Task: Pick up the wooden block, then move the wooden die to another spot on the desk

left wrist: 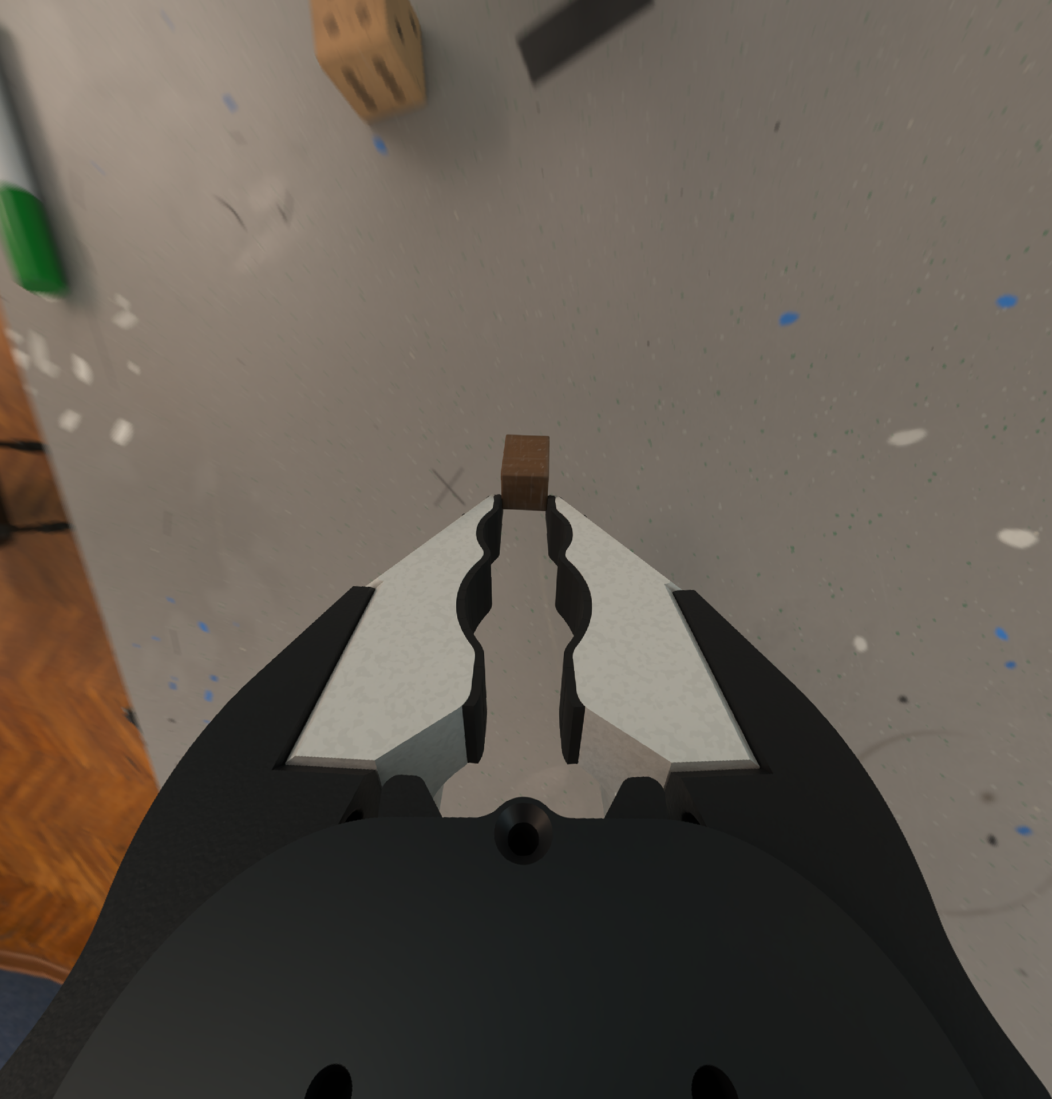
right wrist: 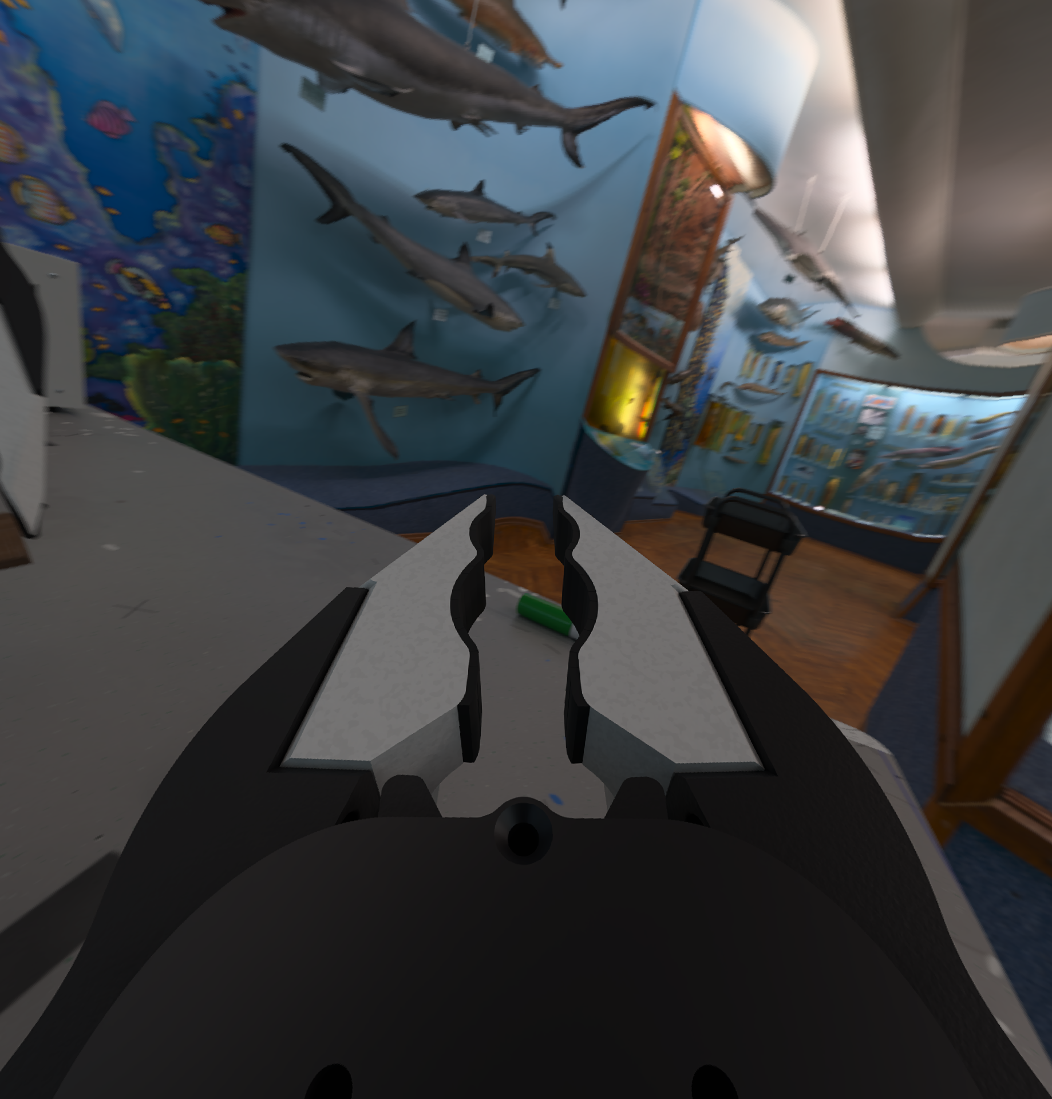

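My left gripper [left wrist: 525, 505] is shut on a small dark-brown wooden block [left wrist: 525, 473], pinched at the very fingertips over the grey speckled desk [left wrist: 749, 416]. I cannot tell whether the block touches the desk. The light wooden die [left wrist: 369, 56] with dark pips sits on the desk well ahead, slightly left. My right gripper [right wrist: 523, 511] is empty, its jaws a narrow gap apart, pointing out over the desk's edge. In the right wrist view the left gripper [right wrist: 12, 386] and the block [right wrist: 0, 547] show at the far left edge.
A green-and-white marker [left wrist: 18, 196] lies near the desk's left edge; it also shows in the right wrist view [right wrist: 544, 615]. A dark flat shape [left wrist: 583, 35] lies right of the die. Wooden floor [left wrist: 30, 684] lies beyond the edge. A black cart [right wrist: 743, 553] stands on the floor.
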### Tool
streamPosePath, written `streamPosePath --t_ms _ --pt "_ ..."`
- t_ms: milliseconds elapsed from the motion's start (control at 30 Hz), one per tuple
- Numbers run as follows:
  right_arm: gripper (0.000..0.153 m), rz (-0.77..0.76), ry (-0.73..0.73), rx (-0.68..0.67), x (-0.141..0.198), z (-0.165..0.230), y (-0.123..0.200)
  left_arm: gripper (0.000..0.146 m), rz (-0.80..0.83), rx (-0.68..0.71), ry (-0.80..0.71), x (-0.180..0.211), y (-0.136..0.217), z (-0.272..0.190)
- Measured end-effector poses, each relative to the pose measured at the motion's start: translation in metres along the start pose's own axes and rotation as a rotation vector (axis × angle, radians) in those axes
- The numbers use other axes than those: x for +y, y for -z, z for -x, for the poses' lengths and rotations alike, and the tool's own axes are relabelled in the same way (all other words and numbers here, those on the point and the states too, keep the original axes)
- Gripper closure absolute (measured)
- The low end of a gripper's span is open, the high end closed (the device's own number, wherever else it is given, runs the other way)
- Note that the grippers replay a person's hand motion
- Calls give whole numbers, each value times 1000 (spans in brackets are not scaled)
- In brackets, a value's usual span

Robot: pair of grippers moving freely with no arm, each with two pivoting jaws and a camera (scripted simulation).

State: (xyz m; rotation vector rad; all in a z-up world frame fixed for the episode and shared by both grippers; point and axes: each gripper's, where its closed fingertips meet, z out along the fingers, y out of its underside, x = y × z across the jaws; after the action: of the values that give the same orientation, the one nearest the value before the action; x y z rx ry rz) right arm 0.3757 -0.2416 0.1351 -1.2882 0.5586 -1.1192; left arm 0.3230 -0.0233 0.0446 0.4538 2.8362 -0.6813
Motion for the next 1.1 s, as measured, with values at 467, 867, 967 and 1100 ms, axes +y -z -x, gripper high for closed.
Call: streamPosePath --t_ms 467,867,967,1100 --pt "77 703 110 -823 96 75 38 132 203 147 -77 45 6 -30" --pt "118 794 49 -983 100 86 32 132 189 39 -35 72 54 -40" --pt "118 700 65 -1004 70 110 16 132 207 12 -17 83 67 -43" --pt "118 580 214 -1200 34 202 0 132 221 -29 32 94 85 -42"
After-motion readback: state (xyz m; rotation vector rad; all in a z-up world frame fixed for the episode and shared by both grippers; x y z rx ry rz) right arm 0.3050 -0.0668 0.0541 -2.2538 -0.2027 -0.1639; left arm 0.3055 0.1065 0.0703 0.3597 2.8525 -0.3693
